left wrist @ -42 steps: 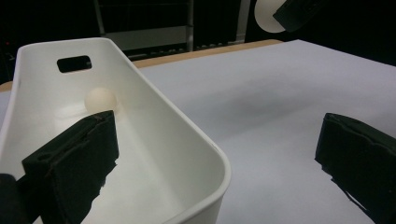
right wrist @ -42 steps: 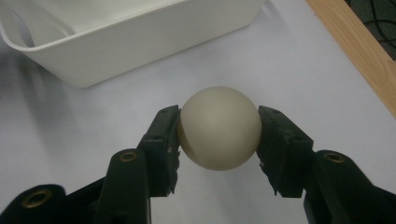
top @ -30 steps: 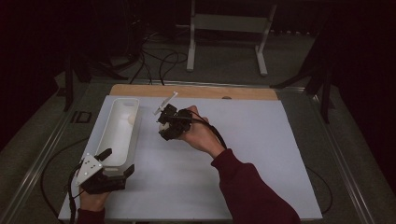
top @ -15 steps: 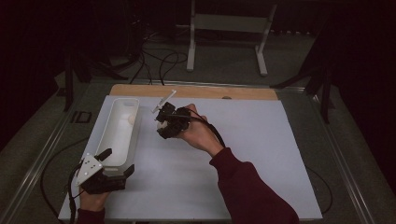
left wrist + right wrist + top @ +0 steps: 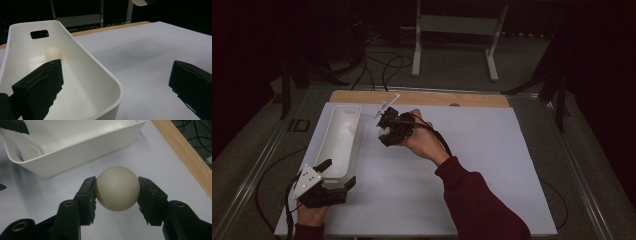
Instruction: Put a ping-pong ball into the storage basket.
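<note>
1. Right gripper view: my right gripper [image 5: 117, 188] is clamped on a cream ball [image 5: 117, 188], one black jaw pressed to each side of it, and the ball sits above the white sheet [image 5: 155, 152].
2. Just beyond the held ball in that view lies the white tub [image 5: 75, 147], its long wall facing my jaws; the ball is outside the tub, near it but not touching.
3. From the high view, my right hand [image 5: 419, 140] holds that gripper [image 5: 387, 131] just right of the tub [image 5: 334, 150], toward the tub's far half.
4. My left gripper [image 5: 110, 85] stands wide open, gripping nothing: one jaw hangs inside the tub's near end, the other outside over the sheet, so the tub's rim [image 5: 117, 87] runs between them.
5. A second pale ball [image 5: 53, 53] lies on the tub's floor toward its far end, under the handle slot [image 5: 39, 34], well apart from my left jaws.
6. High up, my left gripper [image 5: 334, 182] sits at the tub's near end, with its grey plate [image 5: 307, 179] on top.
7. I can read no brand, label or writing on any of this.
</note>
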### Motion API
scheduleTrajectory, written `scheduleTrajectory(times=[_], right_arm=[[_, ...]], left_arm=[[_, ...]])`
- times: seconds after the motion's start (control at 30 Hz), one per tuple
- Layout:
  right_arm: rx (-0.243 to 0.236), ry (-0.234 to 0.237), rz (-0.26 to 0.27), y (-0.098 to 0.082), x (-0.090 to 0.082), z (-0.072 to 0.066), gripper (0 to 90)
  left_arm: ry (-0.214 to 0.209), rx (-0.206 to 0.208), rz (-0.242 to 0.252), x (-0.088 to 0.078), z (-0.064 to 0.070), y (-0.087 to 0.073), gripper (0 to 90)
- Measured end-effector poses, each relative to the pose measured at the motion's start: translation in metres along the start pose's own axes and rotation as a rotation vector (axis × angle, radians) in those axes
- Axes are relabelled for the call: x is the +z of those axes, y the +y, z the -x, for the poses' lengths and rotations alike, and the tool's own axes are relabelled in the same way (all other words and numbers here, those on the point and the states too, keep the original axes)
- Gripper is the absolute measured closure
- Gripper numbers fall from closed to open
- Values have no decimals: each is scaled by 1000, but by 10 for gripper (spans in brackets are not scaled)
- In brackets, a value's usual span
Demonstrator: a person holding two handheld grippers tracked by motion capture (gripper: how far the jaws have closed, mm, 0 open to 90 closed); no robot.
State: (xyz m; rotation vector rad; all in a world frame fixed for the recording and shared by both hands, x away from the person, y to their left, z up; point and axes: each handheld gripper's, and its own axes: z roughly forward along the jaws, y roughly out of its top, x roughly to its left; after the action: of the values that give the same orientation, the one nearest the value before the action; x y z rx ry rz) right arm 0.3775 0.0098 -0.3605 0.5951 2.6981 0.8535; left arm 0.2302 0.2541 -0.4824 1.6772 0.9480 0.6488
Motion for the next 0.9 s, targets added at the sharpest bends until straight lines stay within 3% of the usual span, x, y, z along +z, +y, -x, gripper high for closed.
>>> scheduleTrajectory(times=[0.9], right_arm=[[0,13,23,12,3,-3,505]], left_arm=[[1,-2,3,0,0,0,0]])
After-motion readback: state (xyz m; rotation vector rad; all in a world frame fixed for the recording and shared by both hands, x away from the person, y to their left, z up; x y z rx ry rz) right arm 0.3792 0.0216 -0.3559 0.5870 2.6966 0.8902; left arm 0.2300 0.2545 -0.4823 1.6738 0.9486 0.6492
